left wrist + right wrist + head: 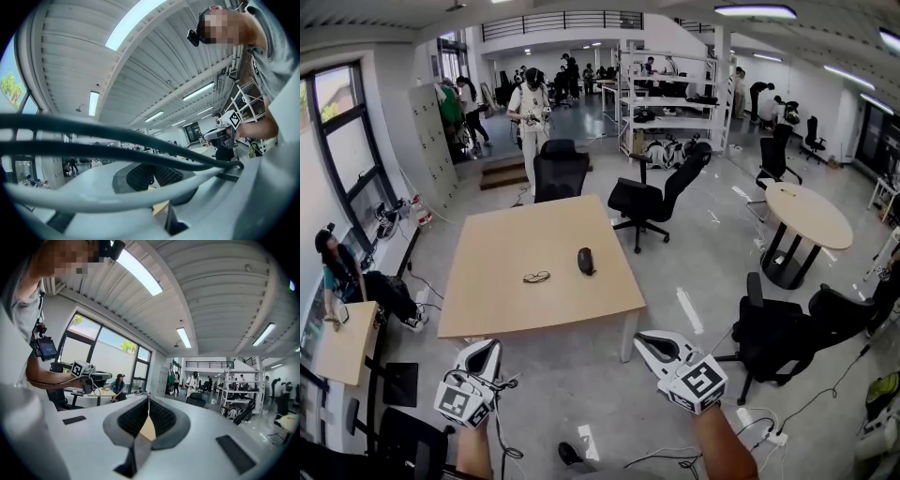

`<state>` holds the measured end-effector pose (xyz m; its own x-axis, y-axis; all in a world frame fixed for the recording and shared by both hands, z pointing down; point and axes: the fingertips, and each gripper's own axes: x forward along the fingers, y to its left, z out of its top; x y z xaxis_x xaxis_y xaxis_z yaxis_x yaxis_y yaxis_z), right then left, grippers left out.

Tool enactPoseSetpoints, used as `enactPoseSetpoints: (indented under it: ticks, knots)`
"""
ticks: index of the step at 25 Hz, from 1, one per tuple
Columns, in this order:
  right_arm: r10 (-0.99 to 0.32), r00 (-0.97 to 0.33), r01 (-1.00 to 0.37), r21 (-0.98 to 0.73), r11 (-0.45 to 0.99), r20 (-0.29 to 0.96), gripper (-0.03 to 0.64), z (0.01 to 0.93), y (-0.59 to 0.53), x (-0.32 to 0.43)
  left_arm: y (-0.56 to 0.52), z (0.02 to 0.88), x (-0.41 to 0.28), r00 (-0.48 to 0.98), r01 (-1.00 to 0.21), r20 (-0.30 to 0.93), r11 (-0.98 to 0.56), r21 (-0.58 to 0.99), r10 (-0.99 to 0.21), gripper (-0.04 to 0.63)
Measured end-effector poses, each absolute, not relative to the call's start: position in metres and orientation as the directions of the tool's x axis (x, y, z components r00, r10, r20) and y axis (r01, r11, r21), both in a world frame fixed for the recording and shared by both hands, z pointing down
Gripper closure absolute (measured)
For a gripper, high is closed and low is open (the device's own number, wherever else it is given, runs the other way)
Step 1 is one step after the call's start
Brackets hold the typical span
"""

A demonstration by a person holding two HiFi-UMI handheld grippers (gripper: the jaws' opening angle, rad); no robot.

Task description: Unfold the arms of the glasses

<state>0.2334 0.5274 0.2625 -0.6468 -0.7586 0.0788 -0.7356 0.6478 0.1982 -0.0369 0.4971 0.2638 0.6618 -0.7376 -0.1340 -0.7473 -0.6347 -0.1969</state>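
Observation:
Folded dark-framed glasses (536,277) lie near the middle of the light wooden table (487,309). A dark oval case (586,261) rests just to their right. My left gripper (487,346) hovers short of the table's near edge at the left, jaws shut and empty. My right gripper (647,341) is held off the table's near right corner, also shut with nothing in it. The left gripper view shows its own shut jaws (152,179) behind black cables (117,152). In the right gripper view the pads (148,404) meet, pointing level across the room.
Black office chairs stand behind the table (560,172), (661,199) and at my right (778,333). A round table (807,216) is at the right, a small desk (342,342) with a seated person (342,272) at the left. Cables trail on the floor.

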Motion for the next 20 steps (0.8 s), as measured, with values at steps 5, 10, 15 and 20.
enactPoseSetpoints:
  ticks: [5,10,15,20]
  knots:
    - [-0.769,-0.632,-0.749,0.182,0.637,0.091,0.607,0.27,0.489,0.214,0.46,0.271,-0.058,0.669,-0.741,-0.121,-0.644,-0.19,-0.733,0.589]
    - [-0.779,-0.621,-0.762,0.165,0.626,0.092,0.607,0.275,0.449,0.191,0.419,0.273,-0.077,0.682,-0.729,-0.111,-0.66,-0.181,-0.723,0.589]
    - [-0.79,-0.606,-0.776,0.15,0.613,0.093,0.607,0.285,0.412,0.169,0.381,0.283,-0.095,0.702,-0.709,-0.09,-0.683,-0.177,-0.706,0.589]
    - [-0.805,-0.586,-0.794,0.131,0.594,0.095,0.607,0.292,0.38,0.152,0.345,0.291,-0.108,0.729,-0.68,-0.065,-0.711,-0.177,-0.681,0.589]
